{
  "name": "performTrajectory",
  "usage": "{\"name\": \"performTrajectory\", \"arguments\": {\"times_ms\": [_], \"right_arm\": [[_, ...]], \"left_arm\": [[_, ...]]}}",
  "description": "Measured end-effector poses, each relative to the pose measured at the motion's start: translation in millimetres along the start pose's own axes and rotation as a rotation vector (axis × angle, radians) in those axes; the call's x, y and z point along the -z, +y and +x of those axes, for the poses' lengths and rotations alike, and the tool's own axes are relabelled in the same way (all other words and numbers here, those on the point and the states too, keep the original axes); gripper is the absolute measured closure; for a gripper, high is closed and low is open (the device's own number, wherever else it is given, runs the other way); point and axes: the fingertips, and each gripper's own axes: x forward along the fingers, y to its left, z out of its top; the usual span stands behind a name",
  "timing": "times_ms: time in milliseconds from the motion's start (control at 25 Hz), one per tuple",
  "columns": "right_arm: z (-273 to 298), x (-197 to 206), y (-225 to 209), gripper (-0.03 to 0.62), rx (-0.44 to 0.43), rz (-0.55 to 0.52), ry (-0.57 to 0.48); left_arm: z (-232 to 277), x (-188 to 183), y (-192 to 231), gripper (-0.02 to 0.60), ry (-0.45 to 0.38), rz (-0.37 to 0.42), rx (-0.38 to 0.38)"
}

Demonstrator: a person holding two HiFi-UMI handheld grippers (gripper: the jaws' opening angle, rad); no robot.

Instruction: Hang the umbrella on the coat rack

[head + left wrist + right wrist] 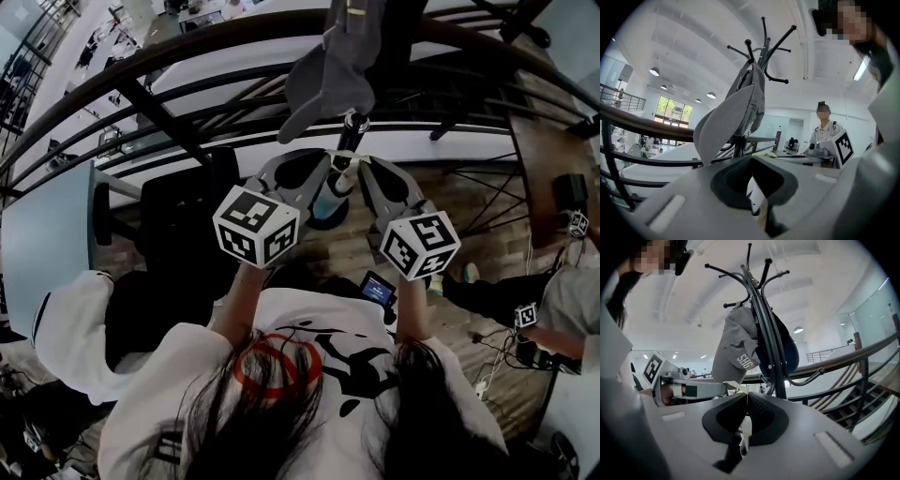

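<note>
The folded umbrella [339,183], pale with a teal end, hangs between my two grippers, close to the dark coat rack [761,47] [761,310]. My left gripper [330,167] [752,157] is shut, with a thin cream strap [764,152] at its tips and white umbrella fabric showing below the jaws. Facing it, my right gripper [364,169] [746,394] is also shut on the strap [733,384]. A grey cap [323,84] [736,112] [736,348] hangs on the rack just above both grippers. Several upper hooks stand bare.
A dark blue item [787,350] hangs behind the rack pole. A curved dark railing [187,56] [843,362] runs right behind the rack, with stairs [853,404] beyond. One person stands at a desk [827,129]; another sits at the right [572,300].
</note>
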Motion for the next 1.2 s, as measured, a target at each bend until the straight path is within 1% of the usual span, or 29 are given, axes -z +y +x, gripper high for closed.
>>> {"name": "performTrajectory", "arguments": {"times_ms": [320, 480, 600, 800, 920, 1000, 1200], "right_arm": [[11, 15, -14, 0.572, 0.065, 0.024, 0.033], [15, 32, -22, 0.572, 0.093, 0.057, 0.069], [21, 47, -22, 0.572, 0.092, 0.063, 0.110], [33, 59, -22, 0.572, 0.071, 0.059, 0.139], [41, 61, -27, 0.571, 0.060, 0.077, 0.138], [46, 63, -30, 0.571, 0.053, 0.087, 0.138], [56, 66, -41, 0.571, 0.058, 0.093, 0.132]], "left_arm": [[16, 16, 13, 0.581, 0.051, -0.015, 0.040], [24, 34, 17, 0.581, 0.106, 0.014, 0.048], [30, 47, 15, 0.581, 0.133, 0.020, 0.076], [43, 54, 12, 0.581, 0.139, 0.047, 0.101], [50, 55, 17, 0.581, 0.124, 0.021, 0.109], [53, 56, 20, 0.581, 0.119, 0.020, 0.109], [64, 60, 24, 0.581, 0.119, 0.073, 0.095]]}}
